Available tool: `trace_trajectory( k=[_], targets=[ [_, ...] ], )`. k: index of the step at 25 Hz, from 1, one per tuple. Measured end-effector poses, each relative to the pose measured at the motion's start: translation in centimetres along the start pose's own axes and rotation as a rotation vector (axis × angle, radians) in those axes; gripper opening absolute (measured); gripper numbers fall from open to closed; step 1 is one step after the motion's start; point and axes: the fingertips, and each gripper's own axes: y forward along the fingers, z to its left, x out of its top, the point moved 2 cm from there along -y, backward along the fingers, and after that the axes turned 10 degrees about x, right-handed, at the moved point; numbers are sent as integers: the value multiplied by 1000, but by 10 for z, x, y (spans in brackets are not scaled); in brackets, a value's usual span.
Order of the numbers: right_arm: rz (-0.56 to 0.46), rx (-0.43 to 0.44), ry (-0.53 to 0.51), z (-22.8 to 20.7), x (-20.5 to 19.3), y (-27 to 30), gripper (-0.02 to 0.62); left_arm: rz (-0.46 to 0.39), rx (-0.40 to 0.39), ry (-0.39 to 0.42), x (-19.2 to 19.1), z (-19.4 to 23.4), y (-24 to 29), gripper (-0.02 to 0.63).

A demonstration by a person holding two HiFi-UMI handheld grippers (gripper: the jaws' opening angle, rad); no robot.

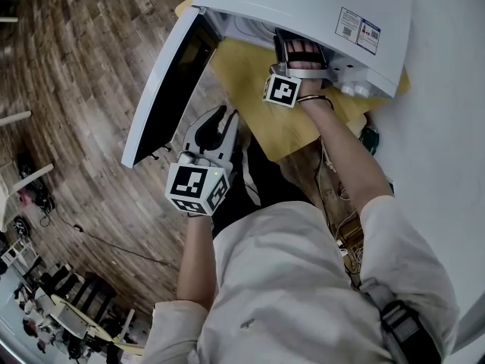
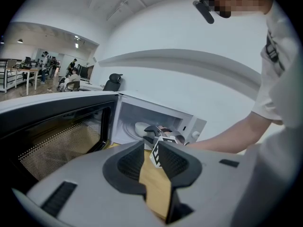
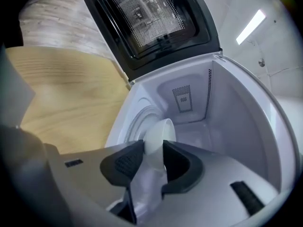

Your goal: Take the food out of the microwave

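Observation:
A white microwave (image 1: 318, 6) stands on a wooden table (image 1: 258, 120) with its door (image 1: 170, 82) swung wide open to the left. My right gripper (image 3: 154, 145) reaches into the cavity and is shut on the rim of a white bowl (image 3: 161, 129), which sits tilted over the glass turntable (image 3: 135, 122). What lies in the bowl cannot be seen. In the head view only the right gripper's marker cube (image 1: 282, 89) and hand show at the opening. My left gripper (image 2: 151, 148) hangs in front of the open door, jaws slightly apart with nothing between them. The left gripper view shows the bowl (image 2: 141, 126) inside.
The open door (image 3: 151, 18) juts over the table's left edge above a wood floor (image 1: 76, 89). A white wall (image 1: 447, 127) runs along the right. Cables and a small teal object (image 1: 369, 139) lie by the microwave's near right corner. Desks and chairs (image 2: 47, 77) stand far off.

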Motion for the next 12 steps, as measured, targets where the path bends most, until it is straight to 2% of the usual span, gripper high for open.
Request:
trace_trajectory(
  k=[12],
  targets=[
    [11,-20,-34,-2,0,-7,120,-2,-5,22,-2,8,-11,89]
  ],
)
